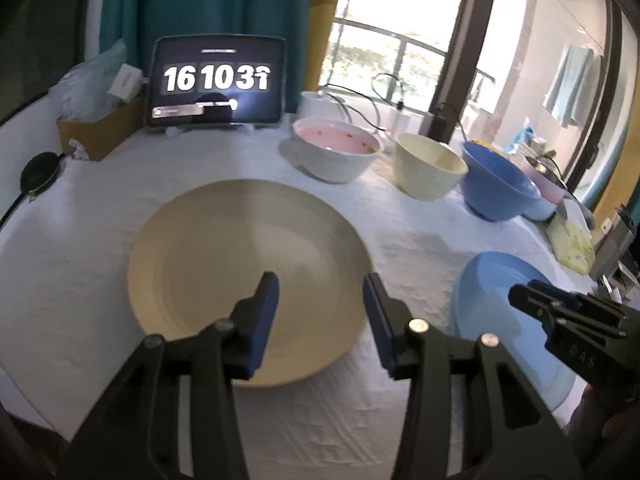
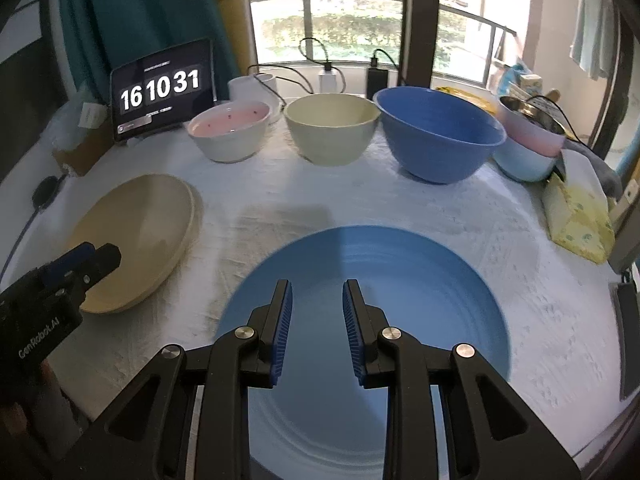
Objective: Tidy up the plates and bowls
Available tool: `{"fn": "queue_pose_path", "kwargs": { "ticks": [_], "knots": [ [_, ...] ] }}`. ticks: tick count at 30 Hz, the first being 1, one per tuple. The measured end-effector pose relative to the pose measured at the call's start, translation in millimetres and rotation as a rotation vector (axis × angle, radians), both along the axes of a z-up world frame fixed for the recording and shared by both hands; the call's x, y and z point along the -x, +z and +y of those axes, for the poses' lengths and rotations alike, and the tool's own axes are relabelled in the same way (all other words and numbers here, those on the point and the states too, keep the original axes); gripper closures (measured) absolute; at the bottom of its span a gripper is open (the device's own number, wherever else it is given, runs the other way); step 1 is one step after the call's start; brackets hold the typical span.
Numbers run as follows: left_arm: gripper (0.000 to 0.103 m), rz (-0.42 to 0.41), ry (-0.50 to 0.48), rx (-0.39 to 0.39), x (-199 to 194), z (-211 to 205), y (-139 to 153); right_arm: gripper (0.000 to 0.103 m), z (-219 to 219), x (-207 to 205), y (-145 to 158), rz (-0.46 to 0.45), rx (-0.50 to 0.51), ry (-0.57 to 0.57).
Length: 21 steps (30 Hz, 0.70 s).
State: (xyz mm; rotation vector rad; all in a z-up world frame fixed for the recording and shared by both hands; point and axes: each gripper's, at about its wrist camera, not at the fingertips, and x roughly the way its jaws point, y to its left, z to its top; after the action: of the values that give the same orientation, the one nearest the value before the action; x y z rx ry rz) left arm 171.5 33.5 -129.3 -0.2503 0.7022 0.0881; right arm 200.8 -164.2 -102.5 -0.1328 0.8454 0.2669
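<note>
We note a table under a white textured cloth (image 2: 420, 216). Behind it, a large window (image 2: 344, 20) with dark frames and a railing gives bright daylight and blurred greenery. Teal curtain (image 1: 208, 0) hangs at left; a tablet clock (image 1: 218, 80) stands propped against it.

**Both grippers angled down, jaws parted and empty**

The left gripper (image 1: 320, 280) tilts downward with its blue-padded jaws spread apart, nothing between them. The right gripper (image 2: 317, 286) also points downward, its jaws parted by a narrower gap, the ribbed pads (image 2: 285, 320) gripping nothing. The two grippers sit side by side, each visible at the edge of the other's view.
</note>
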Motion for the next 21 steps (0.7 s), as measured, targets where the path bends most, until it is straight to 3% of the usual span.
{"fn": "queue_pose_path", "kwargs": {
  "ticks": [21],
  "knots": [
    [0.057,-0.021,0.19,-0.023,8,78,-5,0.075,74,-13,-7,0.032,0.028,0.139]
  ]
}}
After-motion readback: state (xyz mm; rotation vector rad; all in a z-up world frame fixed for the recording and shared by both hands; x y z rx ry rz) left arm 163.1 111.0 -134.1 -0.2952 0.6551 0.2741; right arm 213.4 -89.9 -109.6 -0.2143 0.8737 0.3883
